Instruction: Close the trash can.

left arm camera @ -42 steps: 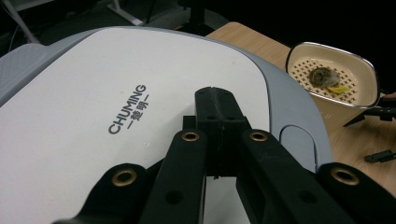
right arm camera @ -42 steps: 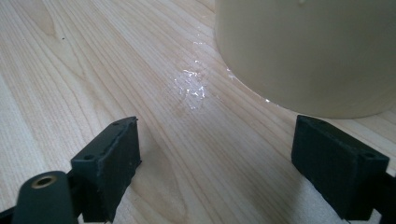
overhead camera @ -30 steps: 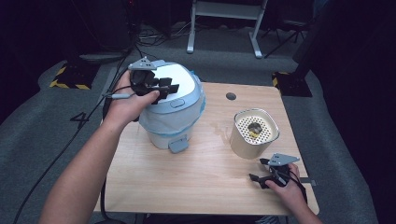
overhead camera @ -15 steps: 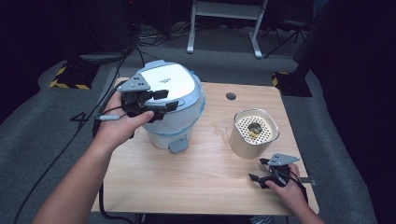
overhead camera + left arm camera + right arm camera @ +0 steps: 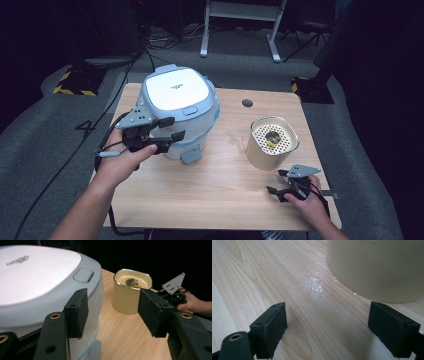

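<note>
The white-and-blue appliance stood on the far left part of the wooden table with its lid down, which suggested the lid work was finished while the cream perforated container to its right had yet to be handled. The left gripper hung just beside the appliance's near-left wall, its jaws having just been opening, apart with nothing between them. The right gripper rested low on the table near the container, jaws spread and empty.
</note>
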Tool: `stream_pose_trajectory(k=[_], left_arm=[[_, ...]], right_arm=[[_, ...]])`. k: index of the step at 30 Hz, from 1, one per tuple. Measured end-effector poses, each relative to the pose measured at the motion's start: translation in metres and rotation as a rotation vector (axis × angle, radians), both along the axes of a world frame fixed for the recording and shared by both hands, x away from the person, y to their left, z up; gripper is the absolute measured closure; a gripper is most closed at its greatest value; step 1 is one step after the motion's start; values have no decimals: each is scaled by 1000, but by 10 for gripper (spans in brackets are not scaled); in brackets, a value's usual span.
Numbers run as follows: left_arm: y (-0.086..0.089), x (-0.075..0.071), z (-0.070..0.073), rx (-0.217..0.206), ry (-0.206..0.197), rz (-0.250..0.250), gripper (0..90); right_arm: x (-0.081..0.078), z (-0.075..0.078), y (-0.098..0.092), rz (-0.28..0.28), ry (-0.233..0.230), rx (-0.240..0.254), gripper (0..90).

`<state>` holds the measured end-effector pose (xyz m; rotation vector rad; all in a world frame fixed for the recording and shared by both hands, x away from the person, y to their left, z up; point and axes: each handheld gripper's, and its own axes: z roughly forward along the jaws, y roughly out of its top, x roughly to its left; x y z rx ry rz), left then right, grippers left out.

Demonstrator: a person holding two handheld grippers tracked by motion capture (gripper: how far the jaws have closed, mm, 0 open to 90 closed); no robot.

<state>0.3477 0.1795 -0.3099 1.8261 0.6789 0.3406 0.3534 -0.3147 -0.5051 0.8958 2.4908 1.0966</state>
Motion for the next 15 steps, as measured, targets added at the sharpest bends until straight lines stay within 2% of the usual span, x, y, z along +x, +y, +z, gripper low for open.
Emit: stream_pose_trajectory(k=[6,11,15], left_arm=[[3,-7,-20,-12,3,-8,417],[7,-8,-43,-16,45,-2,410],[7,-9,-61,19,52,14,411]], right_arm=[[0,0,0,0,-1,0,154],[0,0,0,0,0,0,154],[0,0,0,0,0,0,154]])
